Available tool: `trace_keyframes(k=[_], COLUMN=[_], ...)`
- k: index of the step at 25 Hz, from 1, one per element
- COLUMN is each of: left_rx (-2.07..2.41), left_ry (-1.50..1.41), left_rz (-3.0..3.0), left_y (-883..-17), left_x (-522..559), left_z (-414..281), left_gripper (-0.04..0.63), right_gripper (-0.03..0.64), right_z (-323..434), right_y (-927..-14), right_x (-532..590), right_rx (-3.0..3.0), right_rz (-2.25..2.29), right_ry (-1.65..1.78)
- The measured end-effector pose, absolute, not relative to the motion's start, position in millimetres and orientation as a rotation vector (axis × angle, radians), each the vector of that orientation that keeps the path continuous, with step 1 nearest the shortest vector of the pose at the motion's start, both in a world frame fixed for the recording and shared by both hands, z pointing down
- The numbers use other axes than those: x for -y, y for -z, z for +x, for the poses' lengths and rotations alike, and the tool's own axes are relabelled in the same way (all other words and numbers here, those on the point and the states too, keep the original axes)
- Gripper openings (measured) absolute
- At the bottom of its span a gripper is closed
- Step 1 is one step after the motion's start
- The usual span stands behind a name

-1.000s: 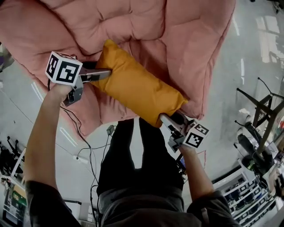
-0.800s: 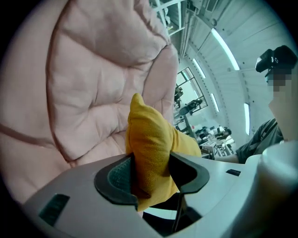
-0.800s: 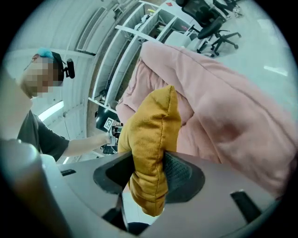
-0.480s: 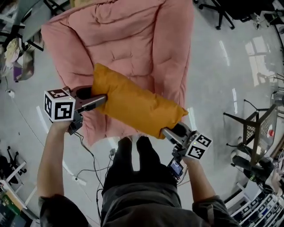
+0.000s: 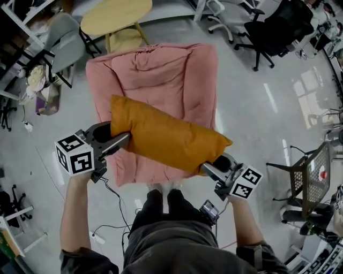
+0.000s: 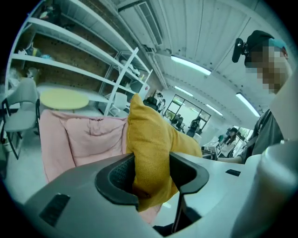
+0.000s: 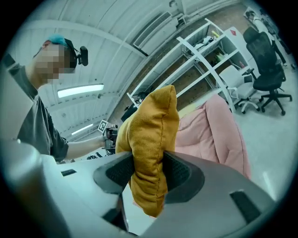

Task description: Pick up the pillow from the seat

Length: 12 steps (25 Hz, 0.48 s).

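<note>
Evidently pillow [image 5: 166, 136] hides left claw [image 5: 122, 142] tips; right claw [image 5: 209, 169] likewise.

Bare glossy grey floor [image 5: 257, 123] lies open on both sides of the quilted pink padded seat [image 5: 155, 75]. Behind it stands a round yellow-topped table [image 5: 115, 16]. Black office chairs [image 5: 273, 27] crowd the far right, a black wire-mesh frame [image 5: 315, 179] the near right, and a grey chair [image 5: 67, 35] the far left.

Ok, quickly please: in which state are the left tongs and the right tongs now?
Left tongs: closed on one end of the pillow.
Right tongs: closed on the other end of the pillow.
</note>
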State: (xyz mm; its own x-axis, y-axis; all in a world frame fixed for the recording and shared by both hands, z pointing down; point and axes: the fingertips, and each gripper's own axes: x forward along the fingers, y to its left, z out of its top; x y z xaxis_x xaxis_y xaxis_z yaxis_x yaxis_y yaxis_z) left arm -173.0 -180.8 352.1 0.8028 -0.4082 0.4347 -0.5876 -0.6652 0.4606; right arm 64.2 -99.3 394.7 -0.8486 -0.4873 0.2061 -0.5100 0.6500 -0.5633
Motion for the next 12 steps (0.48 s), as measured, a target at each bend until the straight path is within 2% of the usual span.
trace_keyframes(k=[12], left_rx=[0.942], left_ry=[-0.261], left_rz=[2.544], left_y=[-221], left_x=[148], left_z=[-177], left_gripper=[0.216], right_gripper=[0.19], right_z=[69], right_y=[-278], right_x=[105], right_rx=[2.983], right_rz=[0.764], right_ry=[-0.652])
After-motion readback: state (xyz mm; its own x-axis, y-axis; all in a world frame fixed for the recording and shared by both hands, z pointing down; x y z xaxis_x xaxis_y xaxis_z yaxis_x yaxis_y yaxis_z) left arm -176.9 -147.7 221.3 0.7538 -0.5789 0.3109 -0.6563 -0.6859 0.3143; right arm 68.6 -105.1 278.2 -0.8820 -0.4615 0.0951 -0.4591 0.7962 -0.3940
